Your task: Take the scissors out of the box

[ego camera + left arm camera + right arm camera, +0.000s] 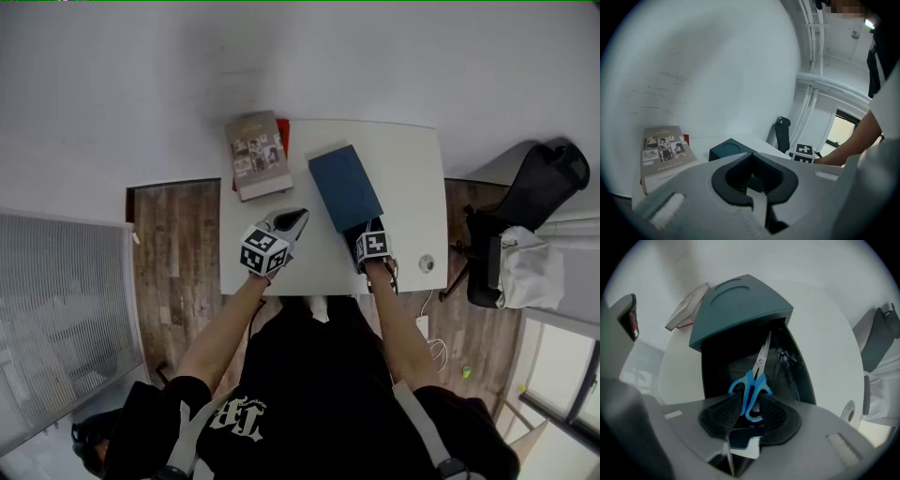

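A dark teal box lies on the white table. Its lid covers the far part and the near end stands open and dark. Blue-handled scissors lie inside, blades pointing away. My right gripper points down into the open end, open, with the blue handles between its pads; in the head view the right gripper is at the box's near end. My left gripper hovers left of the box, shut with nothing in it. In the left gripper view the left gripper points toward the box.
A grey book lies at the table's far left over something red. A small round object sits near the right front edge. A black office chair stands to the right of the table. Wood floor shows on both sides.
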The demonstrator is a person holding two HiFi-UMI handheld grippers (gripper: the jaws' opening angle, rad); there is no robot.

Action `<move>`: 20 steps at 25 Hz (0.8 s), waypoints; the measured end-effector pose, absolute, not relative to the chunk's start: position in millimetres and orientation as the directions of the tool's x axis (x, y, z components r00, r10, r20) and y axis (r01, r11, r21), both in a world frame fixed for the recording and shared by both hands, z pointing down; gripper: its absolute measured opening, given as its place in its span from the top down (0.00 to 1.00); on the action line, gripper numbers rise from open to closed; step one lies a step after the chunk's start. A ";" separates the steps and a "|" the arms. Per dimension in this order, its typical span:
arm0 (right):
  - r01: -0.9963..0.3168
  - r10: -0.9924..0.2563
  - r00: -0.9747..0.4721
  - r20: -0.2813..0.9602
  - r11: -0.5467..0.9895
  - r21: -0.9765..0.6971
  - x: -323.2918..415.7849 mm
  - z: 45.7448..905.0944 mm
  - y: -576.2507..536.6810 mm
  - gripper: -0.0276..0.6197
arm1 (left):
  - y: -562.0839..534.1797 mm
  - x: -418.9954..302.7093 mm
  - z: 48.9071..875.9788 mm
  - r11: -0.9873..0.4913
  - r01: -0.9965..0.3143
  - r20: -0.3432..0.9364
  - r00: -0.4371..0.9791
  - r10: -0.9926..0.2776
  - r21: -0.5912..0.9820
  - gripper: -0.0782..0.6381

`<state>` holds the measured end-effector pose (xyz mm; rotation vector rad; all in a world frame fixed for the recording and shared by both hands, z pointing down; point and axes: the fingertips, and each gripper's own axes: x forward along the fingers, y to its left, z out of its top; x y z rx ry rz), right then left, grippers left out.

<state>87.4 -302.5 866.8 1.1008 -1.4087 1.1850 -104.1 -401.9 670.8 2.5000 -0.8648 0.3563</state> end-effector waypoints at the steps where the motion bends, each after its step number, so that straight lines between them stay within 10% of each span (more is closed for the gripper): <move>1: -0.985 -0.057 -0.125 0.991 0.127 -0.117 88.4 867.7 -302.4 0.78 | -402.1 -106.1 670.5 -0.691 -0.636 0.385 0.766 -0.514 0.343 0.89; 20: -0.984 -0.129 -0.170 0.977 0.070 -0.162 90.8 846.2 -291.4 0.82 | -384.5 -122.9 663.5 -0.678 -0.661 0.392 0.745 -0.540 0.321 0.89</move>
